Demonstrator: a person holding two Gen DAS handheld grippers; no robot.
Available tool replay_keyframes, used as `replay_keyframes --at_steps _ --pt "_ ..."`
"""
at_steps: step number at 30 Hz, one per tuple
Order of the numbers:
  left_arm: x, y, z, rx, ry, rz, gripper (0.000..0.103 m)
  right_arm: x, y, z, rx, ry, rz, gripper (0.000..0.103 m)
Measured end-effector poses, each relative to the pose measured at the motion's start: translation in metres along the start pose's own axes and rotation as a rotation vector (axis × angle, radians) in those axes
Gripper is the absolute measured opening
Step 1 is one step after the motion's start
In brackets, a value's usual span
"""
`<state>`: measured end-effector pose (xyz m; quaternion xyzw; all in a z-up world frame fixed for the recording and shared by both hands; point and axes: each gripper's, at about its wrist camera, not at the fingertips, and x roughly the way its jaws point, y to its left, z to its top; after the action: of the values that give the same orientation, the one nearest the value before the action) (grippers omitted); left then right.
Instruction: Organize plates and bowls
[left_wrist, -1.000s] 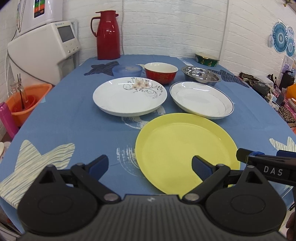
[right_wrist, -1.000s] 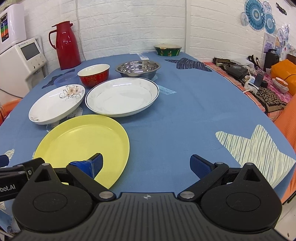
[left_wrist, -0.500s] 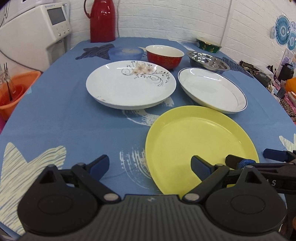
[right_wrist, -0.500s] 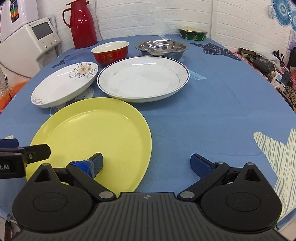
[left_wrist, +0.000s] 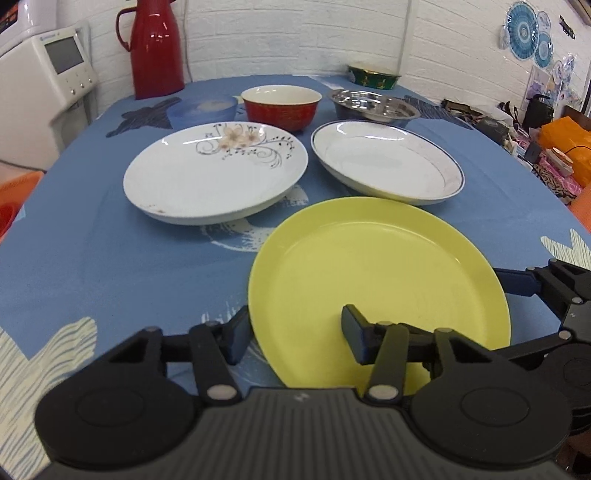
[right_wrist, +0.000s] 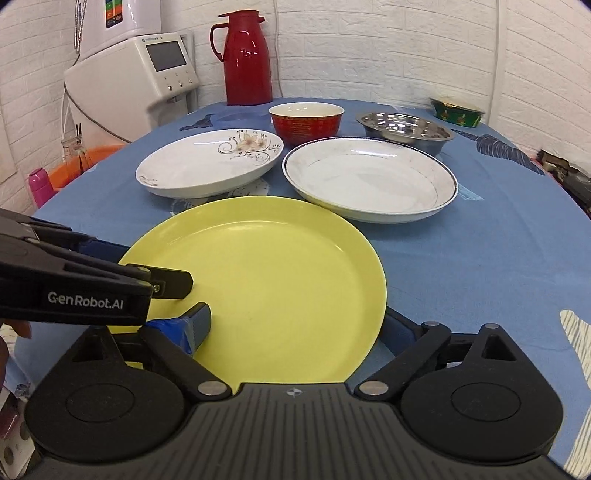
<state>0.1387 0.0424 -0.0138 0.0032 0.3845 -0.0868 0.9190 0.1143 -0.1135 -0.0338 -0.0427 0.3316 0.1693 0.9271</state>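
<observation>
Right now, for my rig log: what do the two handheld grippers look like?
Both are black plastic. The left gripper has a ribbed body, two round pivot housings, silver pins and dark blue finger pads; white "GenRobot.AI" lettering shows on its side. The right gripper matches, with blue tape on one finger.

Blue-clothed table (left_wrist: 92, 258) under plates, bowls

plate (left_wrist: 376, 280) nearest | two plates (left_wrist: 216, 173) side by side behind | bowls (left_wrist: 280, 107) behind those
</observation>
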Motion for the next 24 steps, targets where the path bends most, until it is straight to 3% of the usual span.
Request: replay_keyframes --at_steps 3,13,19,24 --pt "-0.004 0.006 -0.002 -0.021 -0.001 -0.012 0.039 -0.001 0.005 0.002 0.013 0.001 0.01 0.082" --pt "-0.044 0.078 -0.025 -0.156 0.006 0.115 0.039 0.005 0.08 0.015 -0.095 -0.022 0.171 0.082" --pt "-0.038 0.085 -0.029 -0.141 -0.008 0.143 0.039 0.02 0.087 0.014 -0.124 0.01 0.158 0.083" --pt "-0.031 0.078 -0.024 -0.126 -0.018 0.111 0.039 0.017 0.075 0.015 -0.08 0.023 0.144 0.084"
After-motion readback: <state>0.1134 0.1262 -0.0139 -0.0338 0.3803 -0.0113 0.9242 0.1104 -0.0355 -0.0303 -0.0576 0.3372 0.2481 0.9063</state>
